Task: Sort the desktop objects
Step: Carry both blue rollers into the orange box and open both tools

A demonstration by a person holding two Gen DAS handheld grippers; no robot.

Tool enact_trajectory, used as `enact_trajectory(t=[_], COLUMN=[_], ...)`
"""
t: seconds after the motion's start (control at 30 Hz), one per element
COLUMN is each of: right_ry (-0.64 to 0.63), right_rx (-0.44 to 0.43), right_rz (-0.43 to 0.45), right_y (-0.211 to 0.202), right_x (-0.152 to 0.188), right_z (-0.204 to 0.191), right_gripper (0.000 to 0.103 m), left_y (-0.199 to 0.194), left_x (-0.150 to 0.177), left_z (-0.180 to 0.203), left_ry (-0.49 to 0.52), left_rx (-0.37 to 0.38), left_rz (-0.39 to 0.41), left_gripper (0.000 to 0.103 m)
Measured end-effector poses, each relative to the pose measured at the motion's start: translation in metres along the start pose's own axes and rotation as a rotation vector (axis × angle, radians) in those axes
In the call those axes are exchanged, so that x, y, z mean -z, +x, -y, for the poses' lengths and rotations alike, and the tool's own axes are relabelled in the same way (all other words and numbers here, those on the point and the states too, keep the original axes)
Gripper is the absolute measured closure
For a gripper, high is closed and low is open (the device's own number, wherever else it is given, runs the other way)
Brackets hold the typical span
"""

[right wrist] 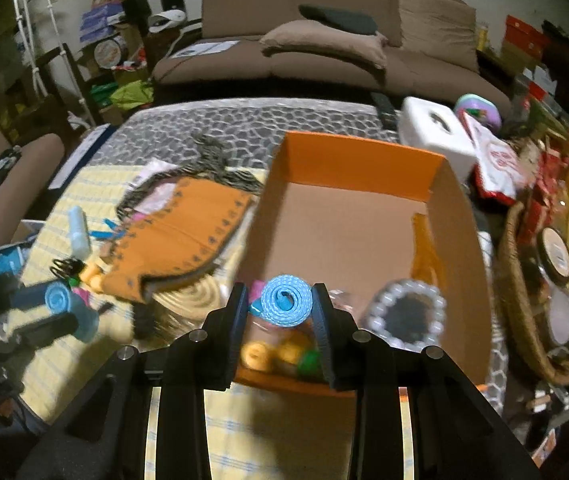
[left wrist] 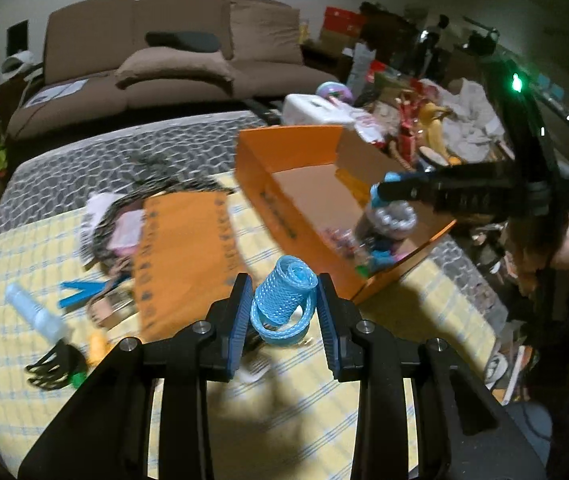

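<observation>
2 blue mesh rolls, left roll [left wrist: 283, 288] in left gripper [left wrist: 283, 312] jaws, right roll [right wrist: 284, 305] in right gripper [right wrist: 280, 316] jaws, 1 orange box [right wrist: 360, 160].

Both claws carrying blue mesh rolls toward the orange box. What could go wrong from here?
1. The left claw pinches its blue mesh roll with a loose coil hanging below; that tail may snag or unroll.
2. The right claw holds its roll above the orange box, already crowded by a beaded ring; the roll may land on it.
3. Both claws converge on the box; they may collide.
</observation>
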State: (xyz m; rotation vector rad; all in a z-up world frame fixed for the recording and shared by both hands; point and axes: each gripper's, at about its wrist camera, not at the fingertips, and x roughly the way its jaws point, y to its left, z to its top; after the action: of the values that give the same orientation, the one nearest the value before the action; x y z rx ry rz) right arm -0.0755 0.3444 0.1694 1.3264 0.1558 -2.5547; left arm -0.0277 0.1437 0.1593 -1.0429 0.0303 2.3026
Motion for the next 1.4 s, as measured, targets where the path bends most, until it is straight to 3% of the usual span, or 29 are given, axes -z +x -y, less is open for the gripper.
enact_trajectory(t=[0.3,0.63,1.13,1.4], right_ry=[0.049,0.061,0.097,0.123], right_rx=[0.020,0.000,-0.025,-0.032], right_rz=[-0.024,-0.046,-0.072,-0.067], right_y=[0.001,0.008,0.027,0.027], right_x=[0.024,0.040,0.049,0.050], right_z=[0.044,0.056,0.064,0.068], right_gripper=[0.071,0.071,0.069,0.065], left_y=[0.038,0.078,0.119,0.117], left_x=[-0.027,-0.037,-0.034,-0.032], left_z=[0.049,0.079,0.086,0.083], left_ry=[0.055,0.095,0.085,0.082], left_rx=[0.046,0.050,0.031,0.024], left_rz=[-0.021,-0.058,-0.127,-0.130], left_gripper=[0.073,0.073,0.072,0.064])
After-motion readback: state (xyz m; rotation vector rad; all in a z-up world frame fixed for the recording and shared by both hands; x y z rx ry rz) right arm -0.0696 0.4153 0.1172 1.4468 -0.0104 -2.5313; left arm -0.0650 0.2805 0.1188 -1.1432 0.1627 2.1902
